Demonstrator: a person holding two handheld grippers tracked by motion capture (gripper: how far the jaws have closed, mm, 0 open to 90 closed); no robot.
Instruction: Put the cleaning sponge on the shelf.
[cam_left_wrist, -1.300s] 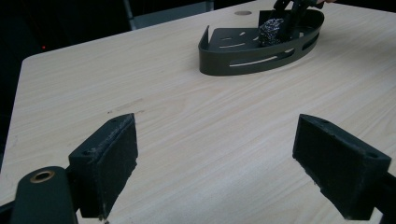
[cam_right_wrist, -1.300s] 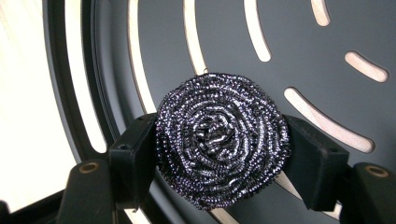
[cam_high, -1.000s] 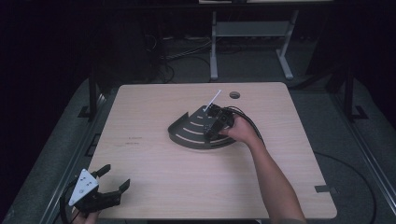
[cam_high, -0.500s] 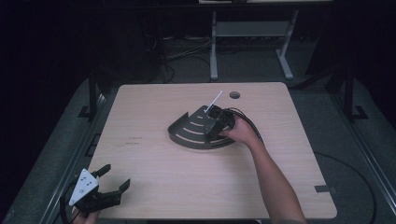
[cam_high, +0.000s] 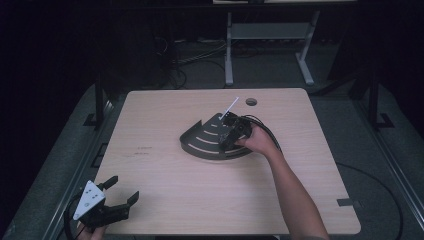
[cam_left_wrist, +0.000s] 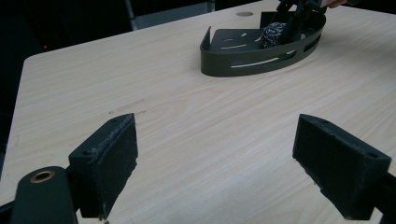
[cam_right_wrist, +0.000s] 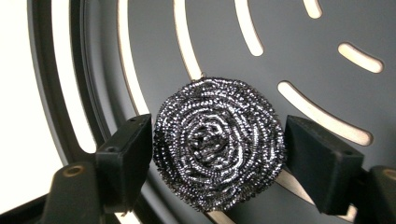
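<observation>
At the far left, your left gripper (cam_high: 116, 196) hangs over the near left corner of the tabletop (cam_high: 165, 195), jaws spread wide with nothing between them. In the left gripper view its two black pads (cam_left_wrist: 109, 161) frame bare pale wood, with a faint smudge mark (cam_left_wrist: 127, 107) on the grain ahead of them.

Toward the middle sits a dark metal tray (cam_high: 202, 142), shaped like a fan, with a low slotted wall along its curved edge and long curved slots cut through its floor. Its rounded side faces you and its narrow end points away, toward the back of the tabletop. A thin white stick (cam_high: 230, 106) rises at a slant from that far end.

Inside the tray, on its right half, lies a round steel wool scrubber (cam_right_wrist: 218, 142), a flat coiled disc with its spiral face up, so it has no long axis to speak of. Your right gripper (cam_high: 231, 134) reaches into the tray from the right. Its jaws stand either side of the scrubber: the left pad touches its edge, and the right pad sits just beside it. Whether they squeeze it, you cannot tell.

Right of the tray, a small round hole (cam_high: 251, 102) pierces the tabletop near the back edge. Around the tabletop the room is dark, with a grey carpeted floor (cam_high: 395, 165), a metal frame (cam_high: 270, 45) and cables behind.
</observation>
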